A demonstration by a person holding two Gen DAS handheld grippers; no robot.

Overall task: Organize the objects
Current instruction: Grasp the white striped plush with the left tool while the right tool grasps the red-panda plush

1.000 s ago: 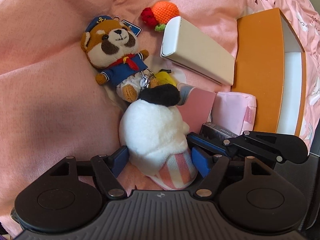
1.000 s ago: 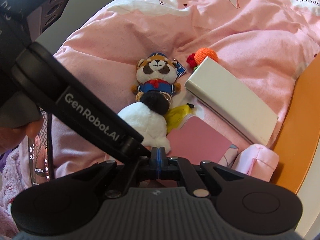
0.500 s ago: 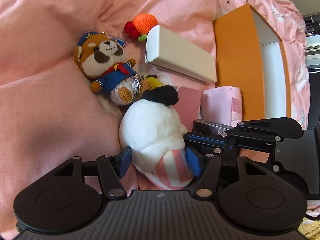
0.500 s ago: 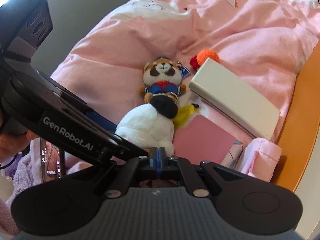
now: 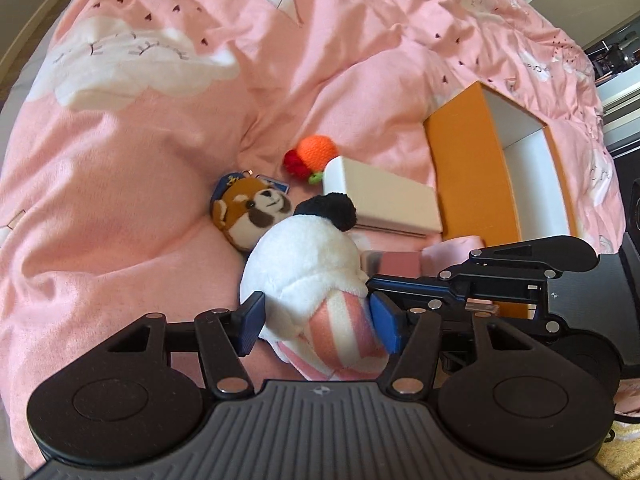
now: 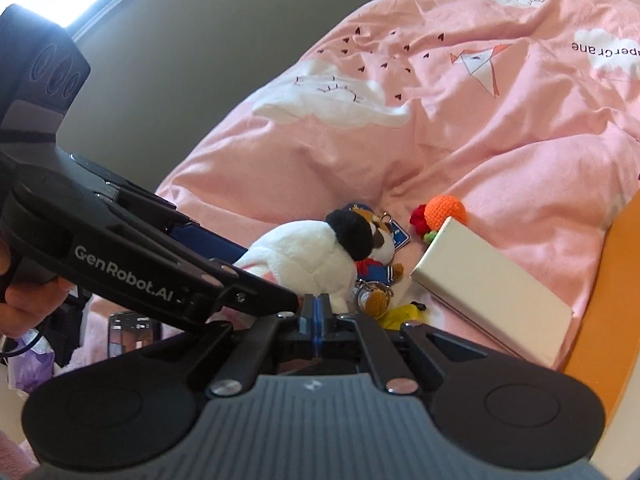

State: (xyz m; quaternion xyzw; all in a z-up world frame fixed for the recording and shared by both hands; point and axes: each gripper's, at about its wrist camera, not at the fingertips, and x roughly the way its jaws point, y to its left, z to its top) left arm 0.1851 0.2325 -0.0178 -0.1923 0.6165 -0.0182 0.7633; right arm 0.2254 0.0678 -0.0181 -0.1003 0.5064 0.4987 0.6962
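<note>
Gripping the white plush toy with a black pompom and pink-striped base (image 5: 308, 276), the left gripper (image 5: 318, 322) presses its blue pads (image 5: 253, 320) on the toy's lower body from 9 and 3 o'clock; the jaws have just been closing on it, and the plush appears raised off the pink printed duvet (image 5: 140, 140). Its long axis runs from the striped base at 6 o'clock, between the fingers, toward the pompom at 12 o'clock. In the left wrist view the open orange cardboard box with a white interior (image 5: 472, 184) stands at about 2 o'clock from the toy, beyond the cream rectangular case (image 5: 384, 204); judged as the likely destination, it calls for a carry up and to the right over that case. The right gripper (image 6: 316, 312) has its jaws shut on nothing and lies just beside the left one, on the box side, so it may obstruct that path. Resting on the duvet at 11 to 12 o'clock are the brown sailor-suited raccoon plush keychain (image 5: 250, 214) and the orange crocheted fruit (image 5: 316, 152)
</note>
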